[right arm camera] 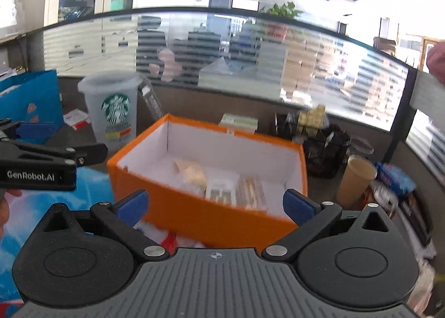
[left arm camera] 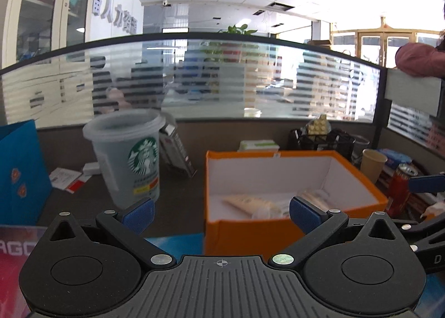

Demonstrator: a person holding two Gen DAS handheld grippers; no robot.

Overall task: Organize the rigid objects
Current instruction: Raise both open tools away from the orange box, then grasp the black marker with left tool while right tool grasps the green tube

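Both my tools, left tool [left arm camera: 221, 213] and right tool [right arm camera: 215, 205], gape empty before the open orange cardboard box [right arm camera: 222, 215], which holds what look like blurred packets, apparently sorted.

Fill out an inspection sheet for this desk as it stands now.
Surface: dark desk, crowded.
Job's things: orange box open, holding several pale packets; Starbucks cup upright left of it.
Clutter: blue bag, paper cup, red can, black basket, papers.
Grippers: left gripper open, empty; right gripper open, empty.
Cables: nothing seen.
Surroundings: striped glass partition, a person's pink sleeve on it.
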